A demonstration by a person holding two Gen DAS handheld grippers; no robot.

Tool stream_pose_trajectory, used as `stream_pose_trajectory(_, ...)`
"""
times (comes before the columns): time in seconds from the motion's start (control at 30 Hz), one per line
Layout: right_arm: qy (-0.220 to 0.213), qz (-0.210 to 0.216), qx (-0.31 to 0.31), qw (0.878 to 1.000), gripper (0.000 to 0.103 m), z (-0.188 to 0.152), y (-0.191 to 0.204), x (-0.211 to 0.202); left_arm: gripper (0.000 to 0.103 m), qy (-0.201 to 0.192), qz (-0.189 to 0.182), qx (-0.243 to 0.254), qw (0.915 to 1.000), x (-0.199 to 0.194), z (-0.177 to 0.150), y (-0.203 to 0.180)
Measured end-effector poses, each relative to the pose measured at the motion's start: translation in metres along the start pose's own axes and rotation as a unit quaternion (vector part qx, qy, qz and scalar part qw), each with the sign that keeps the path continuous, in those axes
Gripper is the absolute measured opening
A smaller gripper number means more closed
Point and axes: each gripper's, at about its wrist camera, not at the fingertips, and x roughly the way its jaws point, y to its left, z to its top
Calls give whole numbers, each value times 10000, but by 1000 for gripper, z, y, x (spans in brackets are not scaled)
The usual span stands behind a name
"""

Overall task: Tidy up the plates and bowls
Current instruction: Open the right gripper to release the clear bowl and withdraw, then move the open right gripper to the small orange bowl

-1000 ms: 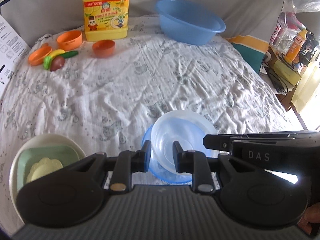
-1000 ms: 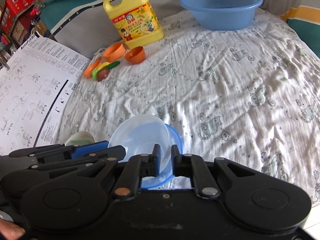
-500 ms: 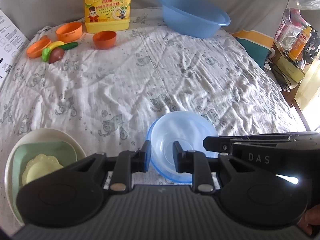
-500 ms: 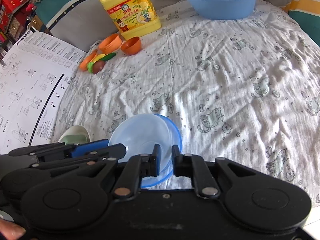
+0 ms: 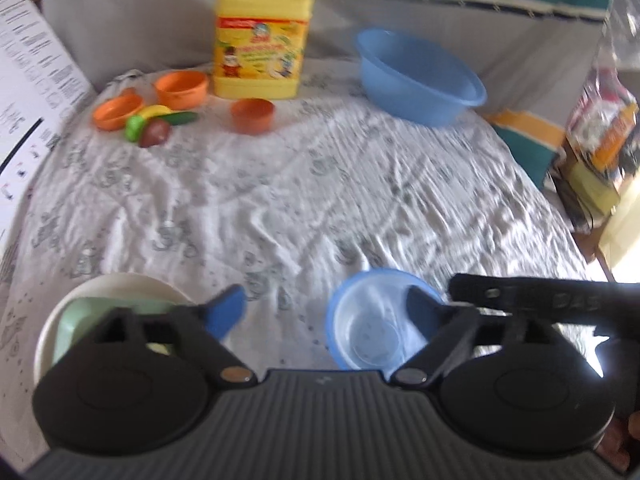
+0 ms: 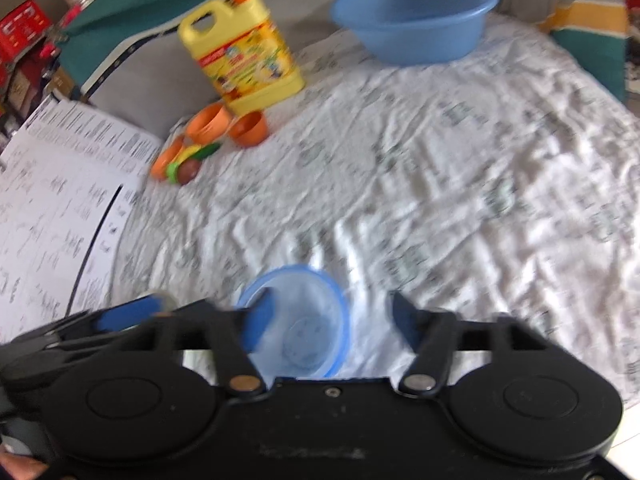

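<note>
A clear bowl (image 5: 368,332) sits nested inside a blue bowl (image 5: 335,320) on the patterned cloth, near the front. My left gripper (image 5: 326,308) is opening wide; its right finger hangs over the bowls' right rim and neither pad presses on it. My right gripper (image 6: 332,316) is opening too, its left finger over the left rim of the nested bowls (image 6: 308,320), not pinching. Each gripper shows in the other's view, the right gripper (image 5: 520,300) and the left gripper (image 6: 120,316). A white plate (image 5: 120,280) holding a green dish (image 5: 80,312) lies at front left.
At the back stand a yellow detergent jug (image 5: 260,36) and a blue basin (image 5: 416,76). Orange cups (image 5: 182,88) and toy vegetables (image 5: 156,126) lie back left. A printed sheet (image 5: 28,80) borders the left; cluttered shelves (image 5: 600,128) stand past the right edge.
Both grippers went from shut on the clear bowl's rim to wide open. The clear bowl has dropped level into the blue bowl. The left gripper shifted a little.
</note>
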Motion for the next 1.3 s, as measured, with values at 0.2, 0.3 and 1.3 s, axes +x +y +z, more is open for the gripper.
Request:
stream_pose_trajectory(0.2, -116, -157, 72, 9998, 103, 0, -10, -6, 102, 22, 153, -114, 9998, -7, -6, 17)
stream_pose_trajectory(0.3, -88, -233, 56, 9997, 103, -2, -13, -5, 102, 69, 179, -161, 9997, -6, -10, 23)
stream_pose_trajectory(1.3, -74, -116, -647, 9978, 103, 55, 43, 34, 103, -191, 612, -23, 9979, 5, 49, 58)
